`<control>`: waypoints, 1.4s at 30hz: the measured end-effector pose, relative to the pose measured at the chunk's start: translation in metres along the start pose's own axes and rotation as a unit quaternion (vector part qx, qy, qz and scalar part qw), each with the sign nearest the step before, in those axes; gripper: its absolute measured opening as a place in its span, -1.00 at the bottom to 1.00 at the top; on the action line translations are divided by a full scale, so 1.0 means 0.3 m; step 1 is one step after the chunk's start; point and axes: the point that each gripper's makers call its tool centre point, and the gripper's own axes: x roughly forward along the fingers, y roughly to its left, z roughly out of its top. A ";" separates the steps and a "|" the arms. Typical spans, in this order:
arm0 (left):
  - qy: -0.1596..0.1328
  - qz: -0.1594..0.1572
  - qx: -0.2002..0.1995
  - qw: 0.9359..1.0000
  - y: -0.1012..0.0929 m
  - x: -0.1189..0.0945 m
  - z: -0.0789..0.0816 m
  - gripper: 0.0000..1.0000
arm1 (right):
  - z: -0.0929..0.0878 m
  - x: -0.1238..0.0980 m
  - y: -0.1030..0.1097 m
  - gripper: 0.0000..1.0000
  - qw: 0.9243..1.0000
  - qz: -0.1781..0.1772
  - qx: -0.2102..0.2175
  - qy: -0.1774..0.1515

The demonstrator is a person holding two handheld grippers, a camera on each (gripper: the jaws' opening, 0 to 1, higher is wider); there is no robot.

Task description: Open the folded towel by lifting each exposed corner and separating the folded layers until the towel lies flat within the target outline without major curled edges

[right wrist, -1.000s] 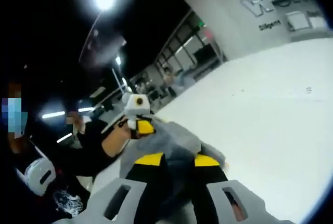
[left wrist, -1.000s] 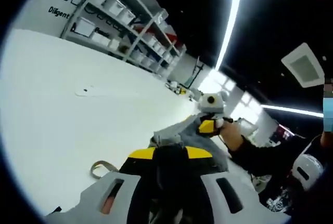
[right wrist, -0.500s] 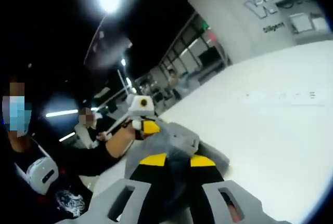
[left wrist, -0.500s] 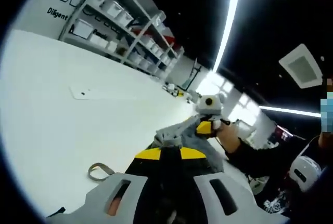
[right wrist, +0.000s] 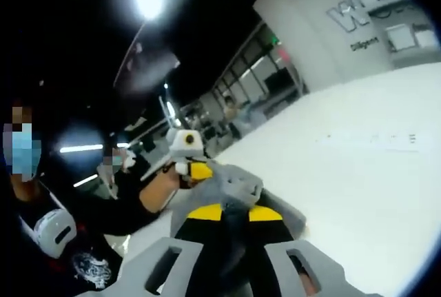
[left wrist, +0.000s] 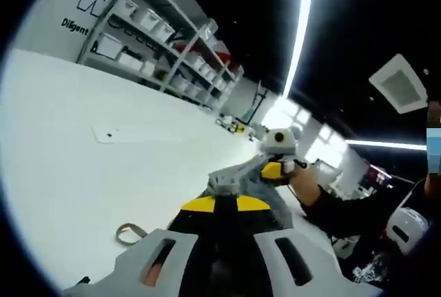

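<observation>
Holding the grey towel (left wrist: 238,176) off the white table (left wrist: 83,166) with both tools: your left gripper (left wrist: 225,204) and right gripper (right wrist: 234,212) each have jaws closed on an edge, cloth bunched between them, loop tag (left wrist: 128,232) hanging.

Towel (left wrist: 238,173) — slightly higher, more bunched.

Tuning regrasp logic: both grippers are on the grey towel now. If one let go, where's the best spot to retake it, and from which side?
Judging from both views, take the towel at the raised bunched edge between the two grippers, where the cloth stands off the white table. Come in low from the open table side, fingers straddling that ridge; the flatter parts offer no lip. The left gripper and right gripper each look shut on cloth.
</observation>
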 end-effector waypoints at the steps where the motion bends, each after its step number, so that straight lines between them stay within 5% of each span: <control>1: 0.000 0.000 0.003 1.000 -0.003 -0.001 0.003 -0.89 | 0.001 -0.001 0.005 -0.92 1.000 0.000 -0.002 -0.001; 9: 0.005 0.021 0.056 0.998 -0.065 -0.001 -0.014 -0.90 | 0.006 -0.009 0.044 -0.93 0.999 -0.013 -0.033 -0.011; 42: -0.013 0.000 0.097 0.995 -0.213 -0.076 -0.034 -0.88 | 0.006 -0.039 0.180 -0.93 0.996 -0.026 -0.086 -0.013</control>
